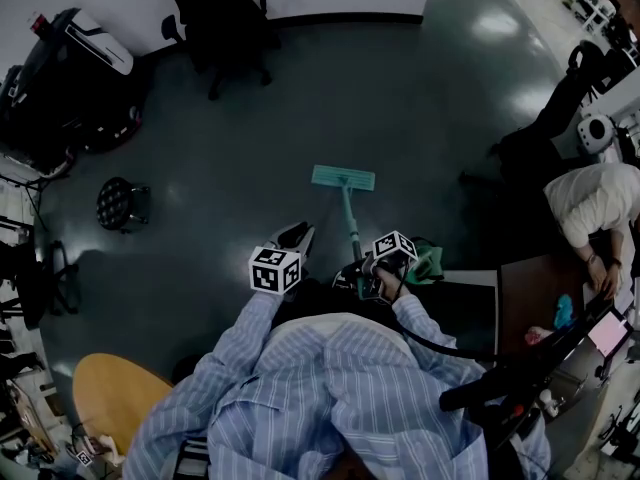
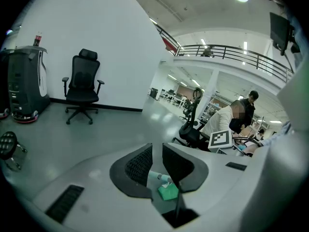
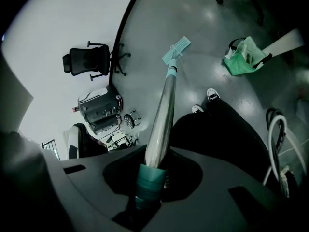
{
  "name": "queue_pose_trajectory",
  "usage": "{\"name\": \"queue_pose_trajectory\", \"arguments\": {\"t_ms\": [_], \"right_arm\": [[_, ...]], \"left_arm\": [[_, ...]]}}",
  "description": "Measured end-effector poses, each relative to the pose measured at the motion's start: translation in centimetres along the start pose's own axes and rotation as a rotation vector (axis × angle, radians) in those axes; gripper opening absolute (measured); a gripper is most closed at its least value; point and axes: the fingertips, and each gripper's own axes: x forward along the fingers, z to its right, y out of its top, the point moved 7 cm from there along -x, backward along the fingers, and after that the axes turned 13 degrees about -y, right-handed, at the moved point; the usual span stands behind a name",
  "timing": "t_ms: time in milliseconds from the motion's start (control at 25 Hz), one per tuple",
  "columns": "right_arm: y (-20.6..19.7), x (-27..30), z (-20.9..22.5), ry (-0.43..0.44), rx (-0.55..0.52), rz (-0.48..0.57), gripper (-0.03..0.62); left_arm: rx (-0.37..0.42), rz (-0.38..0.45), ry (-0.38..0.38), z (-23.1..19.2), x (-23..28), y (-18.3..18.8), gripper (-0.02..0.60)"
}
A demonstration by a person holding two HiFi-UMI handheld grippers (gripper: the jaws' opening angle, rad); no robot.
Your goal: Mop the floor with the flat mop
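MOPPING UNDER WAY: A person in a blue striped shirt holds a teal-headed flat mop (image 1: 343, 177) with a silver metal pole on the glossy dark grey floor (image 1: 400, 88) of an open office, a handheld gripper in each hand. The right gripper (image 3: 150, 178) has its jaws clamped on the teal grip sleeve (image 3: 147, 190) at the top of the pole. The pole slopes down and away to the rectangular mop head, which lies flat on the floor just ahead of the person's feet. The left gripper (image 2: 157, 164), near the right one and apart from the pole, has its dark ribbed jaws only a narrow slit apart with nothing between them.

A black swivel office chair (image 1: 225, 18) stands by the white wall beyond the mop head, and a small black round stool (image 1: 121, 204) sits off to the left. A crumpled green bag or bucket (image 3: 243, 58), which of the two cannot be told, rests on the floor at the person's right. A second person in a white shirt (image 1: 595, 200) leans at a dark brown counter (image 1: 525, 283) on the right.

The step in hand appears to be the mopping stroke itself, with the head reached forward and much floor apparently left to cover. The next move likely calls for a steady pull or sweep that keeps the head flat and pressed down. Alternatively, the left gripper could open and take the pole lower down for control, steering clear of the chair and stool
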Motion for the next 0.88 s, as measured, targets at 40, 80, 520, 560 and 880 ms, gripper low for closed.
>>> {"name": "queue_pose_trajectory", "arguments": {"t_ms": [40,80,520,560,880], "right_arm": [[0.5,-0.3,0.0,-0.001,-0.004,-0.002,0.061],[1.0,-0.5,0.1,-0.003,-0.008,-0.003,0.061],[6.3,-2.7,-1.6,-0.009,-0.025,-0.010,0.061],[7.0,-2.8,-1.9,-0.009,-0.027,-0.010,0.061],[13.2,-4.1,-5.5,-0.027,-0.037,0.000,0.061]], "left_arm": [[0.001,0.005,0.004,0.1,0.4,0.2,0.069],[0.004,0.009,0.006,0.1,0.8,0.4,0.069],[0.040,0.008,-0.002,-1.9,5.3,4.7,0.069],[0.040,0.006,-0.005,-2.5,5.9,5.1,0.069],[0.027,-0.032,-0.046,-8.2,10.9,9.6,0.069]]}}
